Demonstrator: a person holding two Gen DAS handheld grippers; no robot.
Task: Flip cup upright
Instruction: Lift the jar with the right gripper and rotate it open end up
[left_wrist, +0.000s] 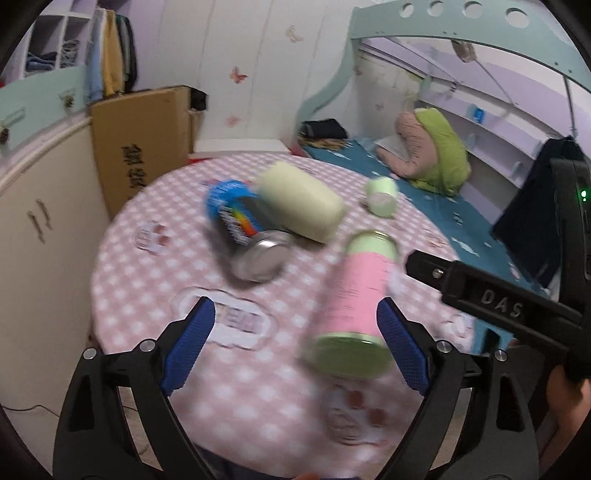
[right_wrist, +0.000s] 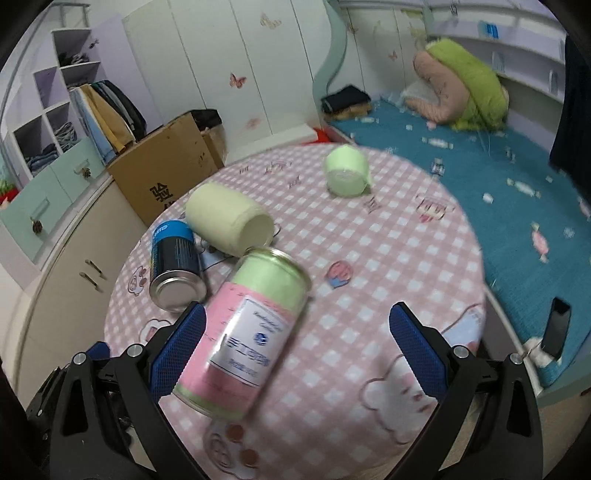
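Several containers lie on their sides on a round table with a pink checked cloth (left_wrist: 155, 266) (right_wrist: 369, 258). A pale yellow cup (left_wrist: 301, 201) (right_wrist: 229, 221) lies at the middle, its mouth toward the right wrist view. A small light green cup (left_wrist: 382, 195) (right_wrist: 347, 171) lies farther back. A pink and green can (left_wrist: 351, 306) (right_wrist: 245, 332) lies nearest. My left gripper (left_wrist: 295, 347) is open, with the can beside its right finger. My right gripper (right_wrist: 295, 350) is open, with the can beside its left finger. Nothing is held.
A blue and black can (left_wrist: 243, 229) (right_wrist: 175, 266) lies next to the yellow cup. A cardboard box (left_wrist: 144, 140) (right_wrist: 166, 166) and white cabinets (left_wrist: 44, 206) stand left of the table. A bed with a blue cover (right_wrist: 498, 192) is on the right.
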